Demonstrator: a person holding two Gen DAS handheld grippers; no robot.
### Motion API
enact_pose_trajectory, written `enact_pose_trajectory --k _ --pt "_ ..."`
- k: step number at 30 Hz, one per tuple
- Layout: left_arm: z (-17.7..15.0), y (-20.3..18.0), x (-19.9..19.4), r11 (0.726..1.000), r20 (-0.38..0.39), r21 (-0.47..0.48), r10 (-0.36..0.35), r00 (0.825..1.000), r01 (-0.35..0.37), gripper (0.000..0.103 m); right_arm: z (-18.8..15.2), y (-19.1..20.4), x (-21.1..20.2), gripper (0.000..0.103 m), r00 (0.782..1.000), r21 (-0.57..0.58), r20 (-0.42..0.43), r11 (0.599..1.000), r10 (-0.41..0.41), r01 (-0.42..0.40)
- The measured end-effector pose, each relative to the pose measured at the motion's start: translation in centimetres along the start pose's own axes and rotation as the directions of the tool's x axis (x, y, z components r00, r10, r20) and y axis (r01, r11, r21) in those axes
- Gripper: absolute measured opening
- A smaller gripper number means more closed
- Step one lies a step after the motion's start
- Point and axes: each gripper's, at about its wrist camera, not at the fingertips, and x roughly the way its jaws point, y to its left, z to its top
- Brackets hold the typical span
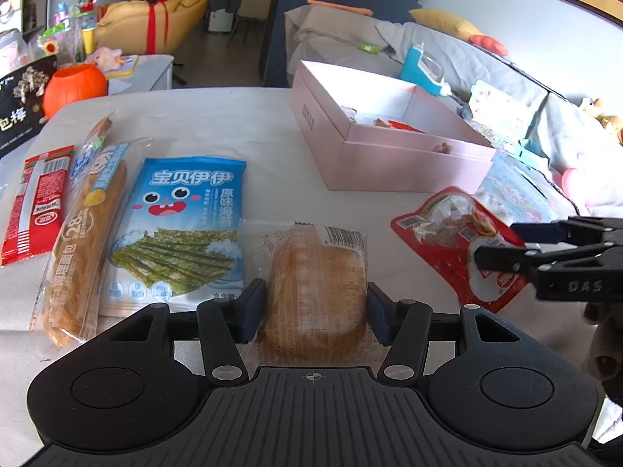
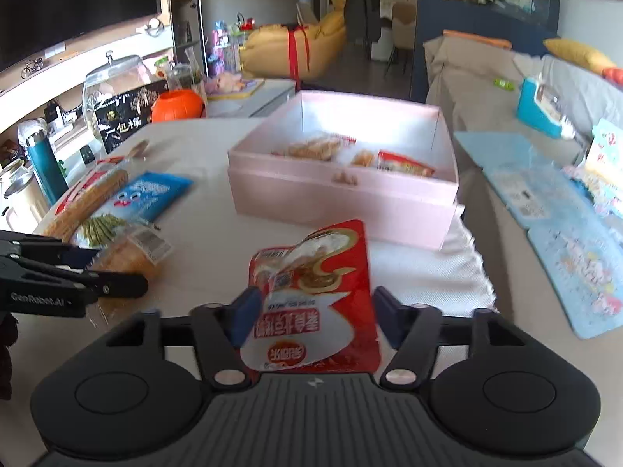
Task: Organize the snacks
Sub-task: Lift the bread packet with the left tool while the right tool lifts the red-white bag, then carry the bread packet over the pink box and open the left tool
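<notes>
Your right gripper (image 2: pixel 311 321) has its fingers clamped on the red pouch (image 2: pixel 315 295), lifted off the counter (image 2: pixel 210 241). The pink box (image 2: pixel 342 198) at twelve o'clock holds a few snacks. Your left gripper (image 1: pixel 313 313) has fingers apart around the bread packet (image 1: pixel 317 288); three packets remain at ten o'clock.

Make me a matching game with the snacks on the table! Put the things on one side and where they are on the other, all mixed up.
Things:
1. red foil snack pouch
2. round bread in a clear wrapper
3. blue seaweed snack bag with a cartoon face
4. pink cardboard box

Places:
A. lying flat on the table, between the long bread loaf in a clear wrapper and the round bread
B. between the left claw's fingers
C. open on the table, a few snacks inside
D. between the right claw's fingers

Pairs: 1-D, 2-B, 3-A, 4-C
</notes>
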Motion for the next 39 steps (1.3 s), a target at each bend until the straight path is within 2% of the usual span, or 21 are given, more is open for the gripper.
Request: enact_pose_trajectory --k 6,9,14,18,19,22,24,28,31,32,33,36,39 --pt "-0.1 -0.1 0.0 1.000 0.003 0.006 0.005 1.000 -0.005 0.061 -0.5 -0.6 2.3 0.079 0.998 0.026 -0.052 0.999 -0.022 0.023" --pt "-0.1 -0.1 0.1 1.000 0.003 0.010 0.009 1.000 -0.009 0.061 -0.8 -1.1 3.4 0.088 0.997 0.059 -0.080 0.998 0.005 0.000" --pt "0.0 -0.2 0.2 1.000 0.005 0.009 0.011 1.000 -0.011 0.061 -0.9 -0.2 4.3 0.101 0.998 0.053 -0.067 0.998 -0.018 0.021" --pt "0.0 -0.1 0.2 1.000 0.007 0.007 0.009 1.000 -0.009 0.061 -0.9 0.6 4.9 0.103 0.998 0.031 -0.048 0.999 -0.041 0.042" --pt "-0.1 -0.1 0.2 1.000 0.007 0.005 0.008 1.000 -0.008 0.061 -0.8 0.5 4.9 0.103 0.998 0.034 -0.049 0.999 -0.039 0.040" --pt "0.0 -0.1 0.3 1.000 0.003 0.005 0.004 1.000 -0.004 0.062 -0.4 0.3 4.7 0.086 0.998 0.037 -0.043 0.998 -0.049 0.051" --pt "0.0 -0.2 0.4 1.000 -0.006 0.014 0.003 1.000 -0.003 0.063 0.0 -0.1 4.4 0.081 0.998 0.040 -0.061 0.999 -0.019 0.021" --pt "0.1 -1.3 0.8 0.996 -0.023 0.087 0.034 0.999 -0.032 0.066 0.2 -0.9 2.8 0.070 0.999 0.065 -0.047 0.998 0.019 -0.016" --pt "0.1 -2.1 0.9 0.990 -0.028 0.126 0.063 0.998 -0.059 0.066 0.2 -1.3 1.2 0.070 1.000 0.067 -0.014 0.998 0.017 -0.016" --pt "0.1 -2.2 0.9 0.991 -0.030 0.122 0.061 0.998 -0.057 0.063 0.2 -1.5 0.7 0.070 1.000 0.071 -0.006 0.997 0.019 -0.019" --pt "0.2 -2.3 0.7 0.993 -0.034 0.111 0.046 0.998 -0.042 0.060 0.2 -1.6 0.3 0.070 1.000 0.075 0.002 0.997 0.021 -0.021" --pt "0.6 -2.5 0.1 0.996 -0.039 0.082 -0.027 0.999 0.030 0.059 0.1 -1.9 -0.9 0.070 0.999 0.079 0.031 0.997 0.019 -0.021" --pt "1.1 -3.1 -0.8 0.995 0.002 0.096 -0.037 0.999 0.036 0.059 0.1 -2.2 -1.7 0.070 0.999 0.087 0.053 0.996 0.011 -0.015"
